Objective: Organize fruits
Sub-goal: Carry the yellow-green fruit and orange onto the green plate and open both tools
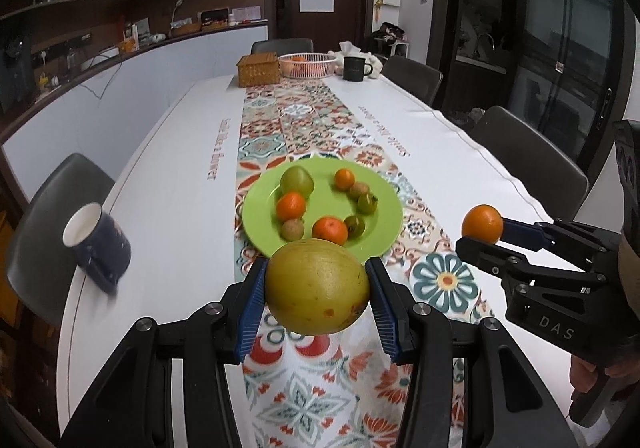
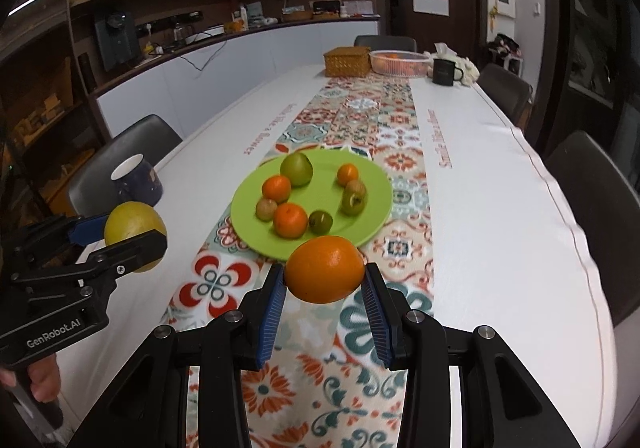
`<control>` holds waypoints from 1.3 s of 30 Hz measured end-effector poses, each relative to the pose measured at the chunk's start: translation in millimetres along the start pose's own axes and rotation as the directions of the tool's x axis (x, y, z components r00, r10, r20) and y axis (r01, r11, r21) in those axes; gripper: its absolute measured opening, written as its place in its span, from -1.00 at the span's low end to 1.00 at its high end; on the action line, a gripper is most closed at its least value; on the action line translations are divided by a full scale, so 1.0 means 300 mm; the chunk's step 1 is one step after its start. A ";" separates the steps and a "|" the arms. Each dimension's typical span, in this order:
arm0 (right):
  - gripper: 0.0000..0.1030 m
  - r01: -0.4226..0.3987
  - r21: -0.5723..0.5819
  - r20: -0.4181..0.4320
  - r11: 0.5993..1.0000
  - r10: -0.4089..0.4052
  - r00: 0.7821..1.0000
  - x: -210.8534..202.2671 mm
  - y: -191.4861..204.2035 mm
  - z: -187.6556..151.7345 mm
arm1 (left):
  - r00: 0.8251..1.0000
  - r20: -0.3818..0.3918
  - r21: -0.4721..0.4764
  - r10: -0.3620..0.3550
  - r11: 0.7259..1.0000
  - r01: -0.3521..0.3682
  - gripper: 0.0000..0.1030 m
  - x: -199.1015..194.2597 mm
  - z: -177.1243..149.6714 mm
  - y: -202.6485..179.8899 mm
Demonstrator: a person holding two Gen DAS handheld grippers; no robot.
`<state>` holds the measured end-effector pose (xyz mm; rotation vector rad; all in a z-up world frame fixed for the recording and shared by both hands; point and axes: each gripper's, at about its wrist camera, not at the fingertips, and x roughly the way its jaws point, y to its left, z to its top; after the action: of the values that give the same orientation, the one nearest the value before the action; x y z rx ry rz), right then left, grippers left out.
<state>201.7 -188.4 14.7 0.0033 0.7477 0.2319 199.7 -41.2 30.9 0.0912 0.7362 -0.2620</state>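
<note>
A green plate [image 1: 384,212] [image 2: 372,184] sits on the patterned runner and holds several fruits: a green pear [image 1: 297,179] [image 2: 296,169], small oranges and small green-brown fruits. My left gripper [image 1: 317,288] [image 2: 136,238] is shut on a large yellow-green fruit [image 1: 317,286] [image 2: 134,224], held above the table just before the plate's near rim. My right gripper [image 2: 325,270] [image 1: 482,230] is shut on an orange [image 2: 325,268] [image 1: 482,227], held above the runner near the plate's near edge.
A dark blue mug [image 1: 98,244] [image 2: 138,180] stands at the table's left edge. At the far end are a wicker box [image 1: 258,69], a white basket [image 1: 307,64] and a black mug [image 1: 355,68]. Dark chairs line both sides.
</note>
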 end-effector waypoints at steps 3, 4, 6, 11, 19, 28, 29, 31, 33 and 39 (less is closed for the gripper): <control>-0.22 -0.007 -0.018 0.013 1.000 0.007 1.000 0.007 -0.011 0.033 | 1.000 0.009 0.006 -0.011 1.000 0.010 -0.06 0.020 0.041 -0.011; -0.22 -0.005 -0.021 0.019 1.000 0.005 1.000 0.013 -0.017 0.046 | 1.000 0.010 0.011 -0.012 1.000 0.012 -0.06 0.033 0.060 -0.015; -0.22 -0.010 -0.026 0.022 1.000 0.010 1.000 0.028 -0.028 0.068 | 1.000 0.012 0.014 -0.015 1.000 0.015 -0.06 0.054 0.089 -0.020; -0.22 -0.020 -0.036 0.018 0.999 0.021 1.000 0.083 -0.054 0.117 | 1.000 0.004 0.014 -0.030 0.999 0.030 -0.06 0.132 0.153 -0.022; -0.22 -0.042 -0.051 -0.018 0.998 0.041 0.999 0.206 -0.073 0.151 | 0.998 -0.034 0.023 -0.046 0.999 0.046 -0.06 0.291 0.220 -0.007; -0.22 -0.066 -0.044 -0.079 0.997 0.062 0.995 0.347 -0.095 0.152 | 0.993 -0.104 0.008 -0.057 0.998 0.058 -0.06 0.448 0.232 0.014; -0.22 -0.066 -0.042 -0.081 0.997 0.063 0.995 0.357 -0.097 0.151 | 0.992 -0.111 0.003 -0.062 0.998 0.063 -0.06 0.465 0.233 0.020; -0.22 -0.067 -0.045 -0.096 0.997 0.063 0.993 0.389 -0.099 0.148 | 0.989 -0.126 -0.004 -0.071 0.997 0.071 -0.06 0.493 0.233 0.025; -0.22 -0.075 -0.040 -0.109 0.996 0.070 0.992 0.409 -0.102 0.147 | 0.987 -0.145 -0.010 -0.075 0.997 0.075 -0.06 0.520 0.231 0.026; -0.22 -0.084 -0.027 -0.143 0.996 0.079 0.987 0.462 -0.104 0.135 | 0.981 -0.179 -0.033 -0.075 0.997 0.070 -0.04 0.565 0.217 0.037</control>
<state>333.8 -186.4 -51.5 -0.0145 0.8863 0.3251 365.6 -76.6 -35.4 0.0629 0.9241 -0.3163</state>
